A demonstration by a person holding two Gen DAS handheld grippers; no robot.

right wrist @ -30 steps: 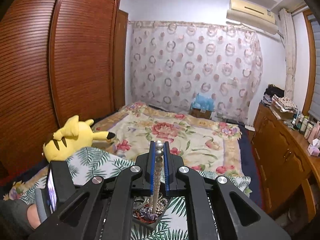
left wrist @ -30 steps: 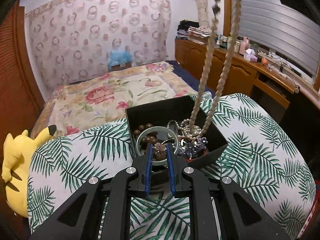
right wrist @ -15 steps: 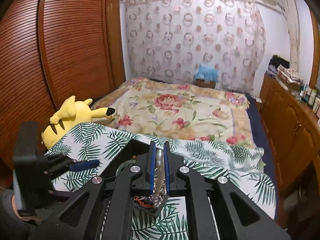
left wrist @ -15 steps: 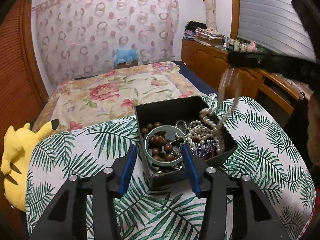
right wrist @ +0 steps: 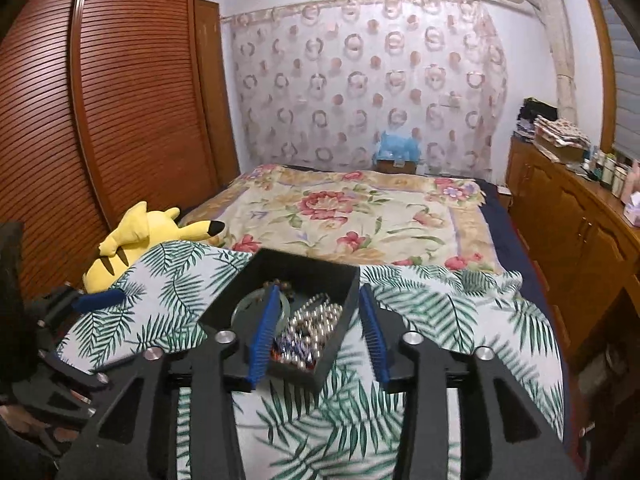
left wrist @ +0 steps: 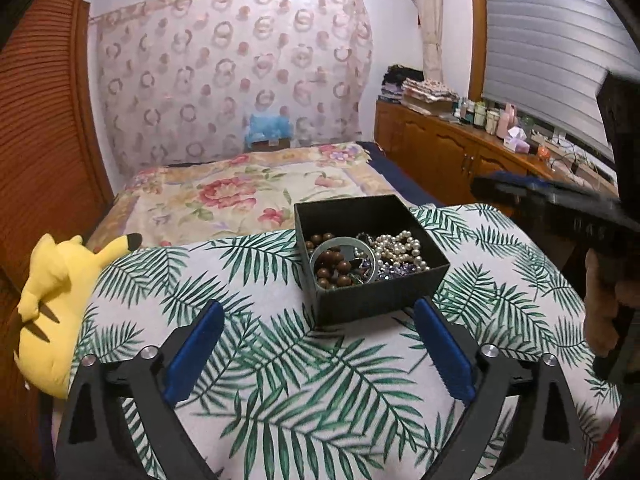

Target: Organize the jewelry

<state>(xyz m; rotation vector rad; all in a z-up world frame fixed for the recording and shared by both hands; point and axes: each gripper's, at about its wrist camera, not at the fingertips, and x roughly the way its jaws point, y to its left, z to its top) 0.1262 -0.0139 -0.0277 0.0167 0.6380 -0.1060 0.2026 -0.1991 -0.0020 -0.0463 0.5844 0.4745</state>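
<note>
A second ago the pearl necklace (left wrist: 398, 246) hung in a long double strand from the pinched right tool (right wrist: 318, 330), high over the black box (left wrist: 372, 216); now it lies coiled in the box, in the half to the right of the green bangle (left wrist: 343, 242) as the left wrist view shows it, and the right tool has come down to the box, its jaws opening with nothing pressed between the blue pads (right wrist: 264, 330). From the right wrist view the necklace sits just ahead of and below the gap between those fingers, one finger over the box interior and the other outside its right wall. The left tool (left wrist: 316, 344) has changed too: a second ago it was closed over the brown beads (left wrist: 332, 262) at the bangle, and now it has drawn back from the box with its jaws opening to a wide spread, empty, the box just ahead of the fingertips and centred between them on the palm-leaf cloth (left wrist: 248, 280). The beads lie inside and around the bangle, in the box's left half. Judging from this, both pieces are released and the jewelry is gathered in the box, so this placing step looks finished; whether further sorting inside the box is wanted cannot be told from here. The yellow plush toy (left wrist: 48, 300) lies well off to the left tool's left.
</note>
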